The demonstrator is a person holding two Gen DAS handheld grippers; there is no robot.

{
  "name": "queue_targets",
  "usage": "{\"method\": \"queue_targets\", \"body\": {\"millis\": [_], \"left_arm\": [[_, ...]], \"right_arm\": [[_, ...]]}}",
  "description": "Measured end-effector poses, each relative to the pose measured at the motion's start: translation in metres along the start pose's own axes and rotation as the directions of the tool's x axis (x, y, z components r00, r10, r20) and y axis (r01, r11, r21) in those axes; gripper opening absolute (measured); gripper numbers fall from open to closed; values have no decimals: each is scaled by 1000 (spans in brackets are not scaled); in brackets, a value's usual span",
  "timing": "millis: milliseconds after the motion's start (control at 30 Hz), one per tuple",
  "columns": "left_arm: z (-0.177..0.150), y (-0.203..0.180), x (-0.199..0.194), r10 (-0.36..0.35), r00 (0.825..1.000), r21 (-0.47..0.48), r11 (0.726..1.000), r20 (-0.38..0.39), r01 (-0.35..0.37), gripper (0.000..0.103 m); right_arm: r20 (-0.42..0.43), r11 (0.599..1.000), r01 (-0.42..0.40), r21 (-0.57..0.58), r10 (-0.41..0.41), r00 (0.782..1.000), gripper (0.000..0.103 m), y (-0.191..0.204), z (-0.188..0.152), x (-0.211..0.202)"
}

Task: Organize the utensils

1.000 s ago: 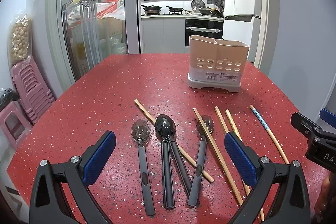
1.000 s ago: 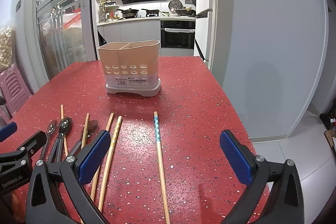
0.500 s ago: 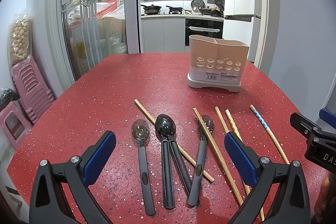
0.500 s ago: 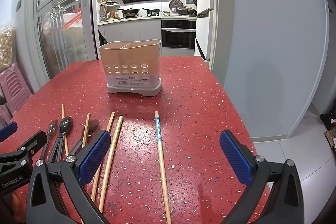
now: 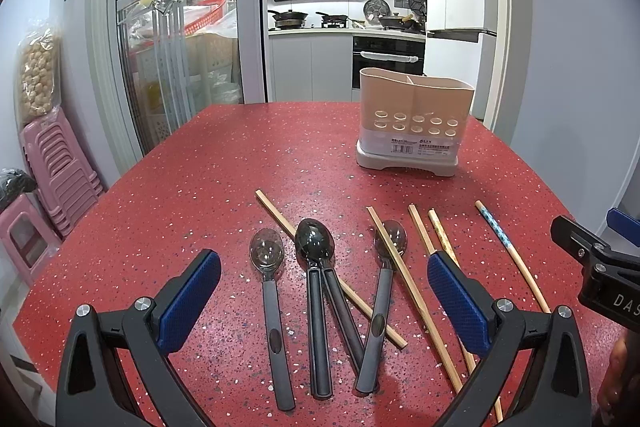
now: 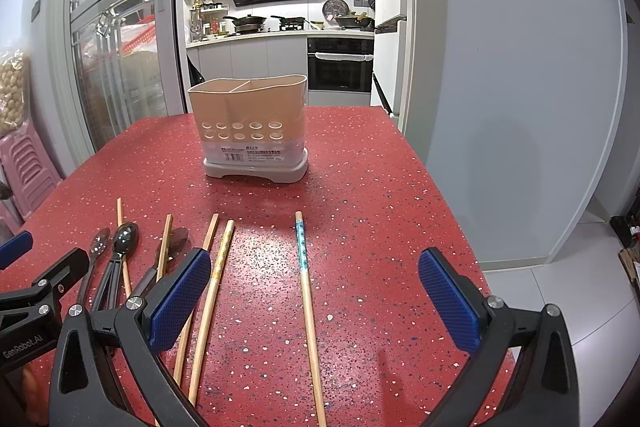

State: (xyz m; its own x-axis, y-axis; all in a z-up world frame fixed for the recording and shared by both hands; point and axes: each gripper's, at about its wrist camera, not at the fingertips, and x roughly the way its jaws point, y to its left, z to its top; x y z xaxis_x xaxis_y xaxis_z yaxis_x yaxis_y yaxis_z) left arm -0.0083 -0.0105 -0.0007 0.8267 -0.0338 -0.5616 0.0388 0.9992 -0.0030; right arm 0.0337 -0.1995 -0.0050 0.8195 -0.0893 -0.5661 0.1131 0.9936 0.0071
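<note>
Change from earlier frames: none of note; both grippers hang where they were and every utensil lies as it did one second ago.
Left gripper (image 5: pixel 324 291): jaws spread wide, holding nothing and touching nothing; its blue pads (image 5: pixel 188 301) stand above the table to either side of the spoon group.
Right gripper (image 6: pixel 316 297): jaws spread wide, empty, clear of the table; the blue-patterned chopstick (image 6: pixel 306 291) lies on the surface between its fingers.
Spoons: four dark ones, all lying flat with bowls toward the holder. A clear-bowled spoon (image 5: pixel 272 307) lies leftmost; a pair of black spoons (image 5: pixel 320 291) lies stacked or pressed side by side, though which cannot be told from this angle; a fourth spoon (image 5: pixel 380 307) lies to the right, handle angled inward.
Chopsticks: five. One plain chopstick (image 5: pixel 288 227) runs diagonally under the black pair; a second chopstick (image 5: pixel 404 275) crosses over the fourth spoon's bowl; two more chopsticks (image 6: pixel 214 287) lie nearly parallel just beside each other; the blue-patterned one lies apart on the right.
Utensil holder (image 6: pixel 250 131): one, beige, two compartments, upright, well beyond the utensils; nothing shows above its rim.
Table (image 6: pixel 380 187): red speckled top bearing all items.
</note>
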Motion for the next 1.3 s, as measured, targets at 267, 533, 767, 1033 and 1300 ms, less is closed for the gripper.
{"method": "queue_targets", "body": {"millis": [267, 533, 767, 1033, 1300], "left_arm": [[0, 0, 0, 0, 1000, 1, 1000, 1, 0, 103], [0, 0, -1, 0, 1000, 1, 1000, 0, 0, 103], [0, 0, 0, 0, 1000, 1, 1000, 1, 0, 103], [0, 0, -1, 1, 1000, 1, 1000, 0, -1, 103], [0, 0, -1, 1, 1000, 2, 1000, 1, -1, 103]], "right_arm": [[0, 1000, 1, 2, -1, 1000, 103, 0, 0, 0], [-2, 1000, 0, 7, 0, 1000, 103, 1, -1, 0], [-3, 1000, -1, 8, 1, 1000, 103, 1, -1, 0], [-3, 1000, -2, 9, 2, 1000, 103, 0, -2, 0], [-3, 1000, -2, 10, 3, 1000, 103, 0, -1, 0]]}}
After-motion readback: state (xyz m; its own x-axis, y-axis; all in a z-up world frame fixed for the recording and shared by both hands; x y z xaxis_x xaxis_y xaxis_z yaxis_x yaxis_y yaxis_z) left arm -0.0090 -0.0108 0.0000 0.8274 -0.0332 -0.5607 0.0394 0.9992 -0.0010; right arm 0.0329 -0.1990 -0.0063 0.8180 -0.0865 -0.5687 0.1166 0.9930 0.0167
